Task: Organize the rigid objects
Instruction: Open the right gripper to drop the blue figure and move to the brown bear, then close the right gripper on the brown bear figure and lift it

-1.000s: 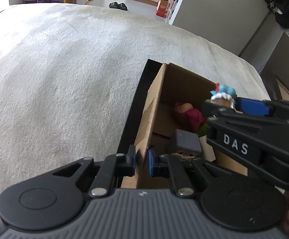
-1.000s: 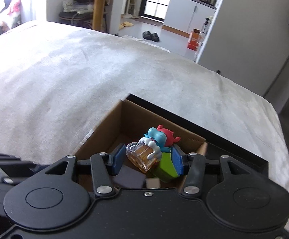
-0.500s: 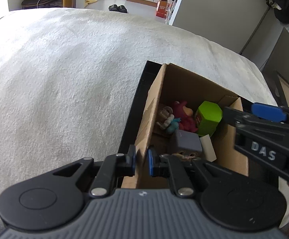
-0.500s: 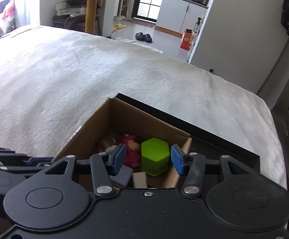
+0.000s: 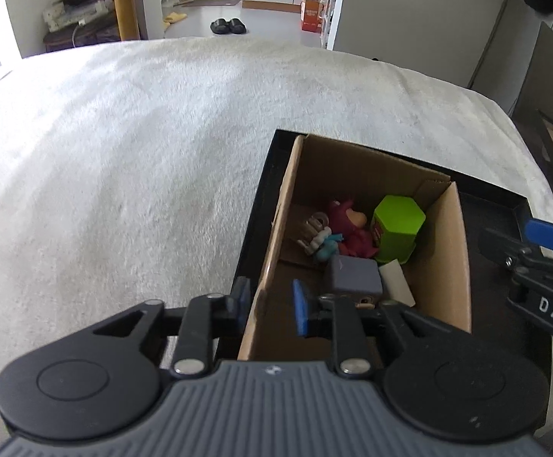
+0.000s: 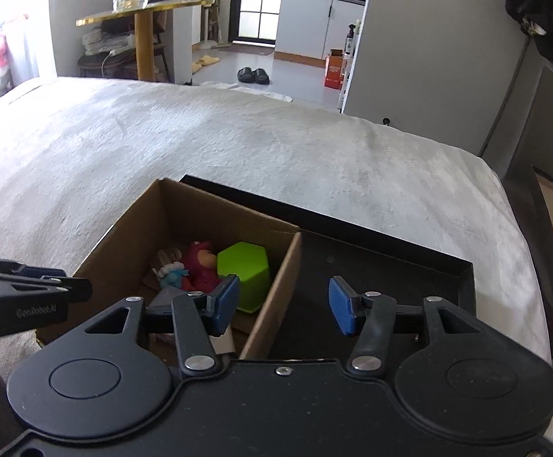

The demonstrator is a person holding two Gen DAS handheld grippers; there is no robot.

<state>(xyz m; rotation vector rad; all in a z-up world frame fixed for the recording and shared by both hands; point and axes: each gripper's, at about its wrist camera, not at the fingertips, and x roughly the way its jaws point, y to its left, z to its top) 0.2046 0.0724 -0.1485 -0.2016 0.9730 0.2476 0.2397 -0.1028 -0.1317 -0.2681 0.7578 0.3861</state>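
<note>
A second ago the left gripper (image 5: pixel 268 306) pinched the near-left wall of the cardboard box (image 5: pixel 276 228); now its fingers stand apart astride that wall, released, while the right gripper (image 6: pixel 283 306), which carried the blue-and-red figure with a mug (image 5: pixel 320 236), is spread wide and empty, straddling the box's right wall. That figure now lies inside the box beside the pink toy (image 5: pixel 352 228), green hexagonal block (image 5: pixel 398 228) and grey cube (image 5: pixel 354 276), so the sorting looks nearly or fully done. The box sits in the left of a black tray (image 6: pixel 390 266); beyond its rim the white fleece cover (image 5: pixel 124 152) lies bare, leaving free room to withdraw either way.
</note>
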